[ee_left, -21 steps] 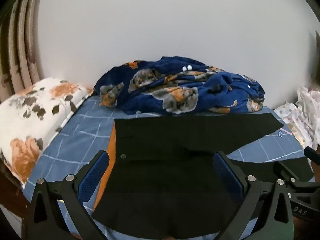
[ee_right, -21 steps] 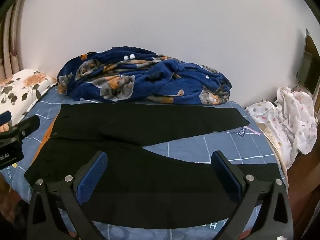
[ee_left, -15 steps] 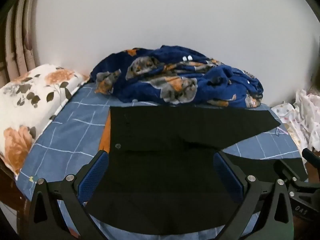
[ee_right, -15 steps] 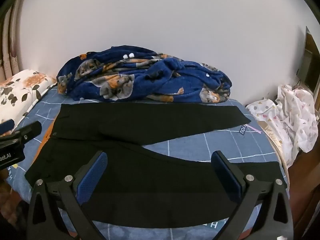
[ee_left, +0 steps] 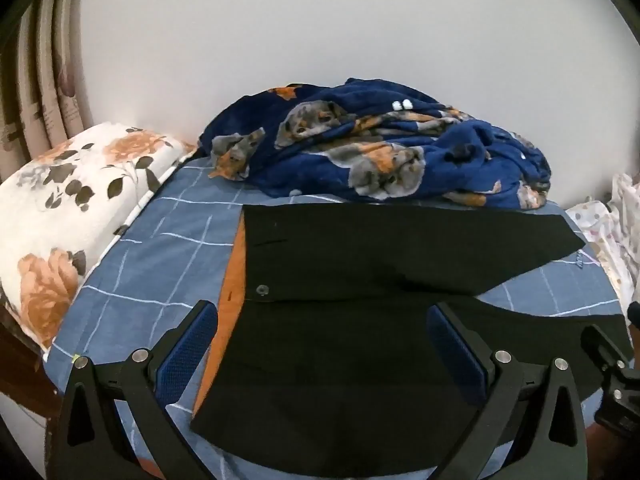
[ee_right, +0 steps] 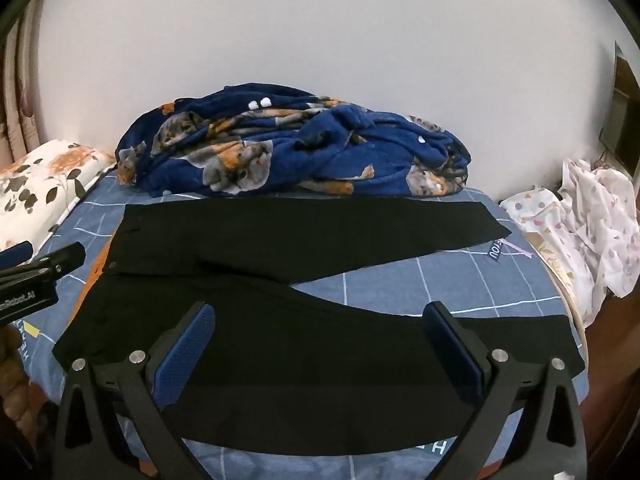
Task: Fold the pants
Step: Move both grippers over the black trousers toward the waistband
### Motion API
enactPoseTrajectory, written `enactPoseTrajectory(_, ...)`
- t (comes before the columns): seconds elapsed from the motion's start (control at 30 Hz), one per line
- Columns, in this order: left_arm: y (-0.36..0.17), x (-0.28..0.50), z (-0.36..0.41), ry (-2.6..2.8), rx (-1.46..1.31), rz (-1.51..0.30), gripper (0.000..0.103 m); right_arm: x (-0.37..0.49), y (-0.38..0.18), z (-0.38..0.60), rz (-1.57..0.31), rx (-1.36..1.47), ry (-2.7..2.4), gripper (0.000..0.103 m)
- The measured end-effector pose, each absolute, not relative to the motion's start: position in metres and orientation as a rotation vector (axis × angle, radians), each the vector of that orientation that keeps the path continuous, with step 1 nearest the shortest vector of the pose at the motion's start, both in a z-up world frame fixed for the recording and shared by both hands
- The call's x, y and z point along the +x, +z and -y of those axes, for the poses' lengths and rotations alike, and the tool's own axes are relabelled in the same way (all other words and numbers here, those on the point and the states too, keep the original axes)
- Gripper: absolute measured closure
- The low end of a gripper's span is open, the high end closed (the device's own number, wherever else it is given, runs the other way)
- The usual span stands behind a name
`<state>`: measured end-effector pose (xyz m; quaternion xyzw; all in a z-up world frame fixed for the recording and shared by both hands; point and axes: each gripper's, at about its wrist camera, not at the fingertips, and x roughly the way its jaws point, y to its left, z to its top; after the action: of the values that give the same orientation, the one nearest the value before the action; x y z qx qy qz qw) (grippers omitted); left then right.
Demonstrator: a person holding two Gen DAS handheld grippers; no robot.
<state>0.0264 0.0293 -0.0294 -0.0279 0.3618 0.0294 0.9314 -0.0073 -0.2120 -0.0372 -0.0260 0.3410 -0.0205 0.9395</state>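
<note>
Black pants [ee_right: 304, 248] lie flat, legs running rightward; both tools [ee_left: 322, 344] [ee_right: 320, 344] gape empty.

Pants [ee_left: 360, 336]: black, orange lining. Bedsheet [ee_left: 160, 256]: blue, white grid lines. Blanket [ee_right: 288, 152]: navy, grey-and-orange animal print. Pillow [ee_left: 68, 200]: white, orange flowers. Gripper pads [ee_right: 184, 356]: blue.

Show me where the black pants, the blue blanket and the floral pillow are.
black pants [ee_right: 280, 236]: right wrist view, far leg.
blue blanket [ee_right: 320, 152]: right wrist view, middle of heap.
floral pillow [ee_left: 80, 200]: left wrist view, top face.
</note>
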Motion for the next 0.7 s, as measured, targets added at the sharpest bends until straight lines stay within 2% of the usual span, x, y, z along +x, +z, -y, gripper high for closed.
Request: enactPoseTrajectory(0.7, -0.04, 0.038, -0.04, 0.094, -0.005, -0.749, 0.0, -0.005, -0.036, 0.193, -0.696, -0.053, 0.04, 0.0)
